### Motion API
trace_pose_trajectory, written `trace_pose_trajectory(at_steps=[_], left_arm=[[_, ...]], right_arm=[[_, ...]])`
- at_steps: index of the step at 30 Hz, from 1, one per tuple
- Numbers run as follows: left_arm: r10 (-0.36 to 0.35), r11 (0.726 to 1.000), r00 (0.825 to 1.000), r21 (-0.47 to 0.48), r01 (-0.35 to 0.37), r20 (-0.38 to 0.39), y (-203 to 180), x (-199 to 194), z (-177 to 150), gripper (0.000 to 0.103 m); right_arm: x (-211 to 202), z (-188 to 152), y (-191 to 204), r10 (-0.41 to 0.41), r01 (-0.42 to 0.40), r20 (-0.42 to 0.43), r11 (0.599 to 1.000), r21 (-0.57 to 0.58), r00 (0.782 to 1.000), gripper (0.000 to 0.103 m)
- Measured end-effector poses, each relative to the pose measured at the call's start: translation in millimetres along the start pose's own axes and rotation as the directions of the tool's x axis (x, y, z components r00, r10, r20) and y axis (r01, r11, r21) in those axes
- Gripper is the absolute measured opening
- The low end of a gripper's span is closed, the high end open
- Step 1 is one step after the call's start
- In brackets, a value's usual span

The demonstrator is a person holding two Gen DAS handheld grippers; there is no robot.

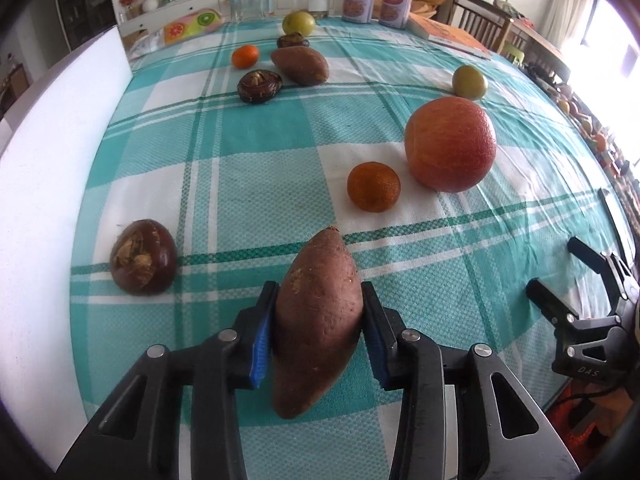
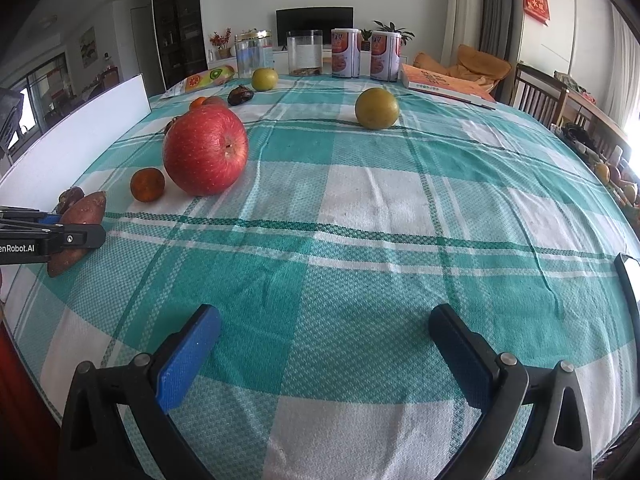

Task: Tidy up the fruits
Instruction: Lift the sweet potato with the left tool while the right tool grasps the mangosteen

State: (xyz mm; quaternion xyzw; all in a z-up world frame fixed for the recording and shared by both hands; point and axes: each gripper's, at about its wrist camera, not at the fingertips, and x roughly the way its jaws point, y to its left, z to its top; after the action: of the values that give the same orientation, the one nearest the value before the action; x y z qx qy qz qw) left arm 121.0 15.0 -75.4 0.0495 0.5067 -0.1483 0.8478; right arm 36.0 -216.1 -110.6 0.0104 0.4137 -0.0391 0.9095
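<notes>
Where the checked tablecloth (image 2: 360, 208) curves off toward the camera, its near hem sits close under both grippers; on the left side a white board (image 1: 52, 168) stands on edge along the table's border. Far edge: two clear jars (image 2: 253, 53), two printed canisters (image 2: 346, 58), a book (image 2: 444, 86) lying flat. Widest open room is the right half of the cloth, bare from the right gripper out to a green fruit (image 2: 377, 108).

Left gripper (image 1: 318, 320): jaws drawn in, blue pads pressed on both flanks of a sweet potato (image 1: 316, 320) near the front left of the table. Its long axis runs along the fingers, pointed tip facing away toward the table's middle, blunt end back between the finger arms. In the right wrist view it tilts, far tip higher.

Right gripper (image 2: 324, 344): jaws spread wide, nothing between them, over bare cloth.

Just left of the held root, a dark brown water chestnut (image 1: 144, 258). Ahead and right, a small orange (image 1: 373, 187) just beside a large red apple (image 1: 450, 144), apart. Further back, a cluster: a second sweet potato (image 1: 300, 65) lying crosswise, two more dark chestnuts, another small orange, a second green fruit.
</notes>
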Motion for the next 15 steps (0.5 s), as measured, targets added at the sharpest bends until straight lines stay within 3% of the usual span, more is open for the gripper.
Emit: trace_pose_trajectory(at_steps=[8, 10, 11, 15], left_arm=[[-0.09, 0.989, 0.995, -0.115, 0.095, 0.051, 16, -44, -38, 0.041], [-0.105, 0.983, 0.991, -0.14, 0.115, 0.078, 19, -60, -47, 0.041], [-0.107, 0.981, 0.99, -0.155, 0.12, 0.091, 22, -67, -51, 0.041], [-0.105, 0.966, 0.985, -0.221, 0.133, 0.137, 33, -90, -63, 0.041]], right_arm=[[-4, 1, 1, 0.037, -0.039, -0.066, 0.999, -0.026, 0.997, 0.103], [-11, 8, 10, 0.129, -0.13, -0.055, 0.991, -0.018, 0.99, 0.1], [-16, 14, 21, 0.182, -0.184, -0.044, 0.982, -0.04, 0.982, 0.098], [-20, 54, 94, 0.365, -0.372, -0.074, 0.905, -0.208, 0.928, 0.066]])
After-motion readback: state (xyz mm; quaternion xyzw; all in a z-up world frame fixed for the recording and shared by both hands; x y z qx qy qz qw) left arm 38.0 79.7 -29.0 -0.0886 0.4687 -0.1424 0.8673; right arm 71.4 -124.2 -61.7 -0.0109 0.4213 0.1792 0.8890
